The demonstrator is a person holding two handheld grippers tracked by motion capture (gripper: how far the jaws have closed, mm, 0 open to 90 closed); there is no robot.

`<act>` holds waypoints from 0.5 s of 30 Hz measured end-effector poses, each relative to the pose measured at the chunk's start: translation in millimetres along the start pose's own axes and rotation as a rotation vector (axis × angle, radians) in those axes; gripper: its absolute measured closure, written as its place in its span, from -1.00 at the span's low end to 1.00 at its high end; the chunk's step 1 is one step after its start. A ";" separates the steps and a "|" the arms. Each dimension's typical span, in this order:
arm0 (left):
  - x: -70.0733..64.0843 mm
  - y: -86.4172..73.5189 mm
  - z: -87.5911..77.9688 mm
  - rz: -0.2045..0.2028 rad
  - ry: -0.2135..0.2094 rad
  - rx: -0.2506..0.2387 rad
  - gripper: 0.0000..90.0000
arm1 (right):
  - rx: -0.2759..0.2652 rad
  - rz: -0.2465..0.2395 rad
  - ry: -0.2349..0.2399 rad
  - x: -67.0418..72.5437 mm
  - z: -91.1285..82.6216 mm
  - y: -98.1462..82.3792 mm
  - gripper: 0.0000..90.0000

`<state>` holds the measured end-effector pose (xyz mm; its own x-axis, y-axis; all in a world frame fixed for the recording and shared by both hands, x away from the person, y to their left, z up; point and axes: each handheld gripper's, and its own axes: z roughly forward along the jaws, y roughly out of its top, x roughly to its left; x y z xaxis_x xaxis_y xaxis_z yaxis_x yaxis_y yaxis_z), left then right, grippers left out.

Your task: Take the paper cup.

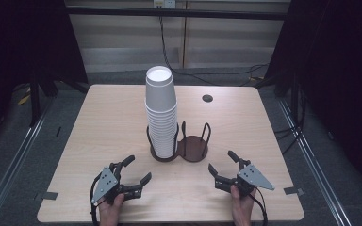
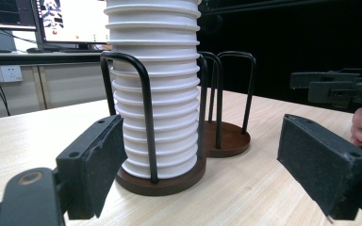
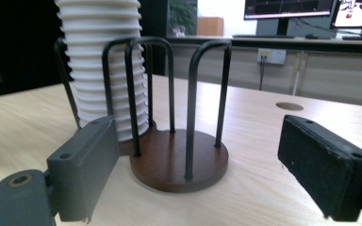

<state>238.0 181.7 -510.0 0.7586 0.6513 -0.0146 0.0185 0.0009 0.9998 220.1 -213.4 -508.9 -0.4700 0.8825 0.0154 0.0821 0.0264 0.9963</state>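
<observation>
Woodgrain table [image 1: 99, 136], ribbed white cup stack [image 1: 160, 113], wire holder [image 1: 193, 147]

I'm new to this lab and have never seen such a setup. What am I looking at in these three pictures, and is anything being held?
A person sits at a wooden table with a hand-held gripper in each hand: a tool with two black jaws. The high view looks down from above; the left hand-held gripper shows at its left, the right hand-held gripper at its right. The other two pictures come from cameras riding on the grippers, looking out between their own jaws.

On the table stands a dark two-place cup holder with wire loops. Its left place holds a tall stack of white paper cups; its right place is empty.

Both grippers are open and hold nothing, resting in front of the holder.
</observation>
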 end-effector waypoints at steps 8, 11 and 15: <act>0.0 0.0 0.0 0.001 -0.002 -0.001 -0.65 | -0.002 0.031 0.021 -4.7 -3.6 -0.2 -0.72; 0.1 0.0 0.0 0.001 -0.001 -0.001 -0.65 | 0.017 0.031 0.010 -4.1 -3.4 0.4 -0.72; 0.1 0.0 0.0 0.001 -0.001 0.000 -0.65 | 0.048 0.045 -0.001 -2.8 0.6 2.2 -0.72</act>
<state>238.1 181.8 -510.0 0.7596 0.6503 -0.0137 0.0175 0.0007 0.9998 222.1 -215.5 -506.8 -0.4642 0.8837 0.0602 0.1453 0.0089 0.9894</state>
